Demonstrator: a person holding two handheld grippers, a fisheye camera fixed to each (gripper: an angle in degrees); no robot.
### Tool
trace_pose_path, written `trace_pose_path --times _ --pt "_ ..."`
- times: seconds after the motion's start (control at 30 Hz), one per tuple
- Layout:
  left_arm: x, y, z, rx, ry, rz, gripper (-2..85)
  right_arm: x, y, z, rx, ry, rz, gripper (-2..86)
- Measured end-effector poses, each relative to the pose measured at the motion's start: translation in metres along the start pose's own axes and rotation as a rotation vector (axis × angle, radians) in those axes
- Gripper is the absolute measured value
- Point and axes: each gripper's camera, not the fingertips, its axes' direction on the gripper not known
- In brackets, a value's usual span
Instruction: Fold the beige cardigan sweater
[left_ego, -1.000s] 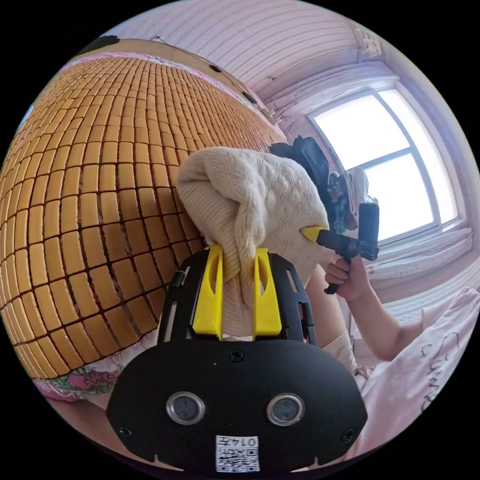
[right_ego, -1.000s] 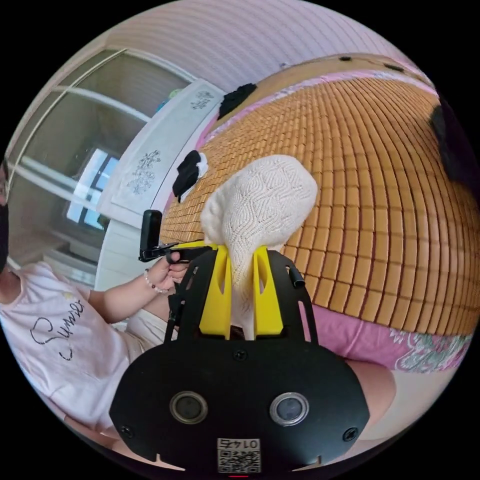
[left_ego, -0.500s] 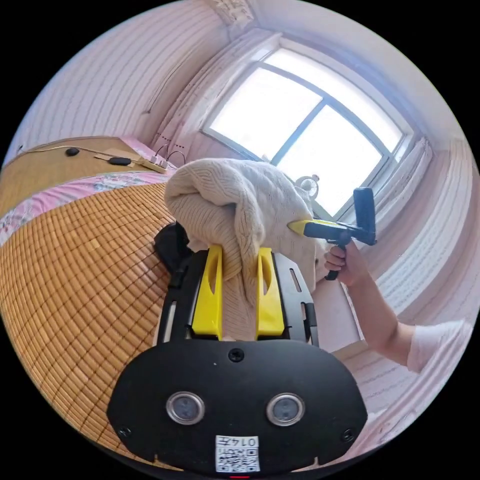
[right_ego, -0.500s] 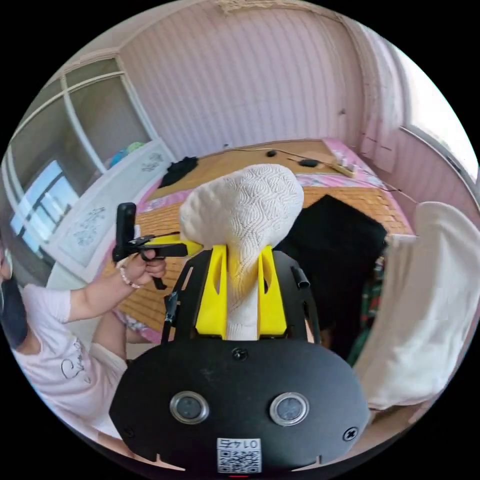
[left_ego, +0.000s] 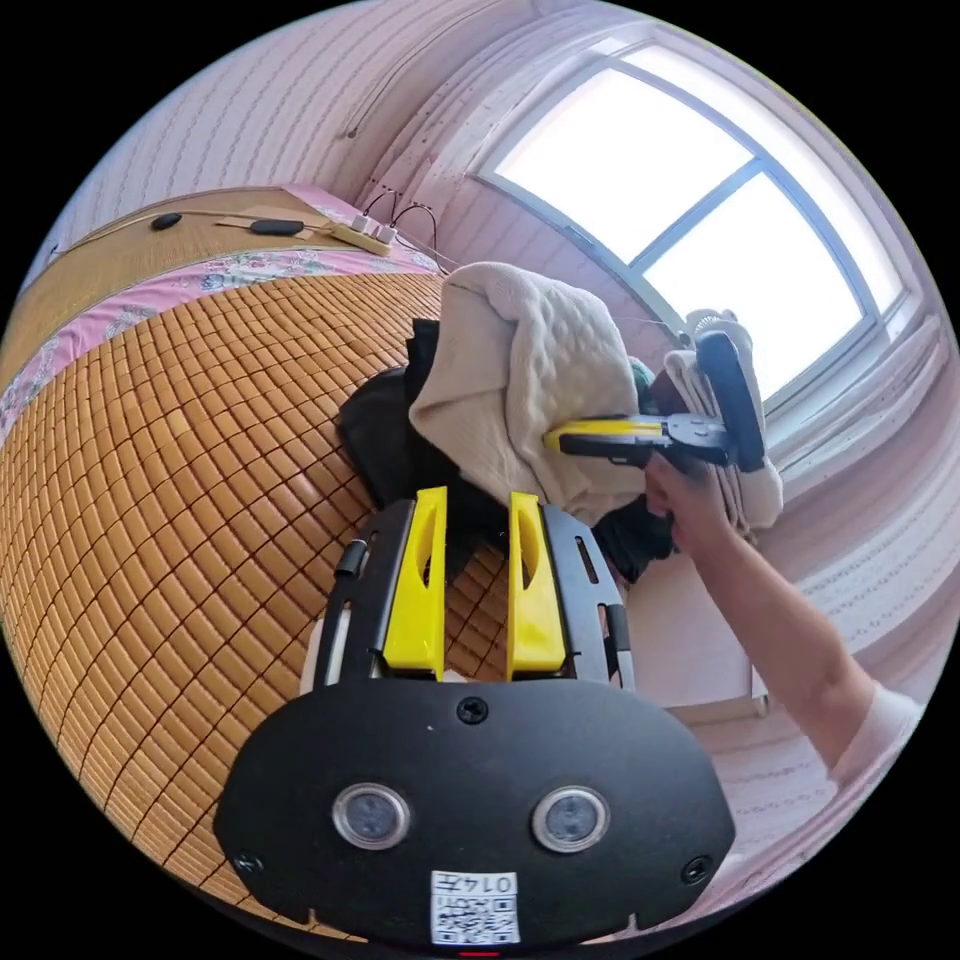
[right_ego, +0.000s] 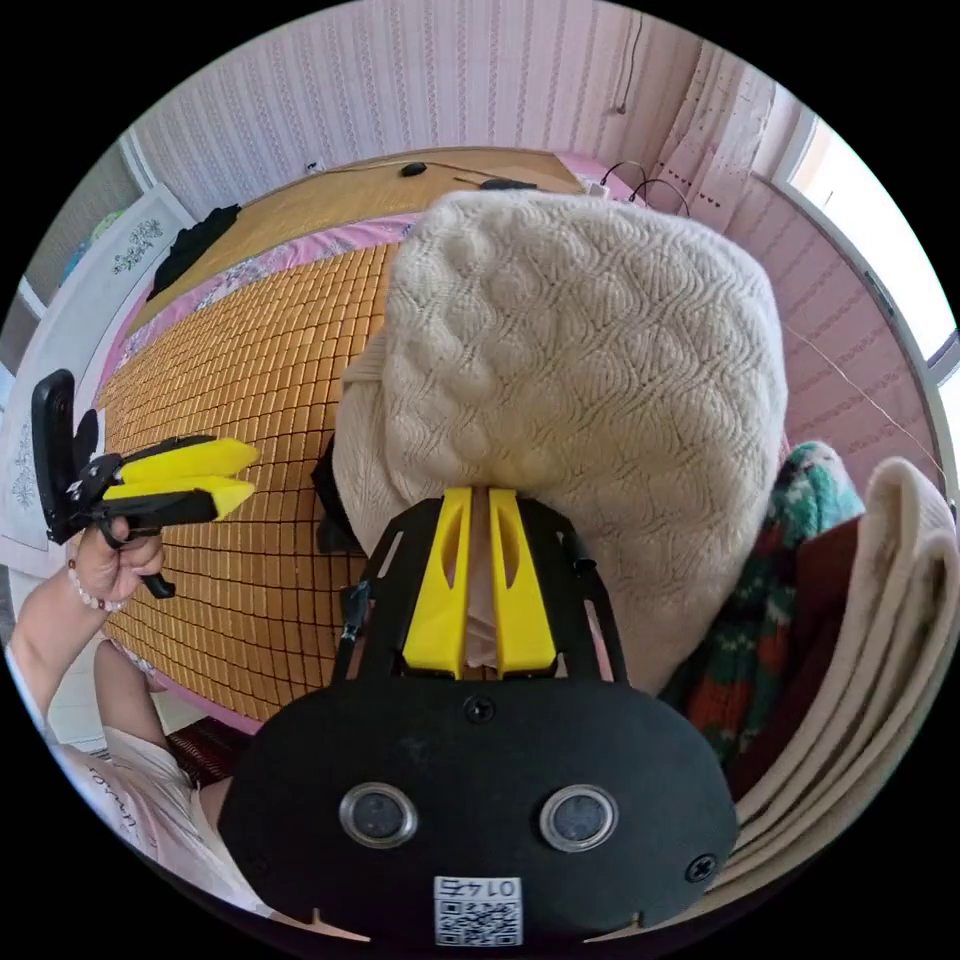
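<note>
The beige cardigan (right_ego: 590, 350) is a folded, cable-knit bundle. My right gripper (right_ego: 478, 500) is shut on its near edge, the two yellow jaws close together with knit pinched between them. In the left gripper view the same cardigan (left_ego: 520, 370) sits above a black garment (left_ego: 385, 445), with the right gripper (left_ego: 560, 440) gripping its side from a person's hand. My left gripper (left_ego: 477, 500) is open, with nothing between its jaws and the cardigan just beyond its tips. The left gripper (right_ego: 235, 475) also shows off to the left over the bed, apart from the cardigan.
A bamboo mat (left_ego: 180, 420) covers the bed. Beside the cardigan lie a green and red knit (right_ego: 790, 600) and stacked cream folded cloth (right_ego: 900, 620). A window (left_ego: 690, 190) is close behind. A power strip (left_ego: 360, 235) and cables lie on the headboard shelf.
My left gripper has let go of the cardigan and now stands free. The right gripper has carried the bundle across toward the clothes by the window. Both views have swung.
</note>
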Motion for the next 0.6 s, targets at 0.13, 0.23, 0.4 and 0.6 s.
trace_pose_path --times 0.13,0.23,0.4,0.6 --pt "0.016 0.088 -0.066 -0.01 -0.121 0.102 9.7 -0.07 0.036 -0.035 0.096 -0.03 -0.115 9.4" --pt "0.015 0.179 -0.132 -0.019 -0.239 0.091 9.1 -0.156 0.068 -0.042 0.086 -0.12 -0.268 9.1" --pt "-0.005 0.35 -0.274 0.046 -0.477 -0.14 6.8 -0.348 0.091 -0.043 0.082 -0.254 -0.706 8.3" --pt "-0.042 0.507 -0.388 0.14 -0.591 -0.501 5.7 -0.541 0.055 -0.06 0.076 -0.452 -0.979 7.9"
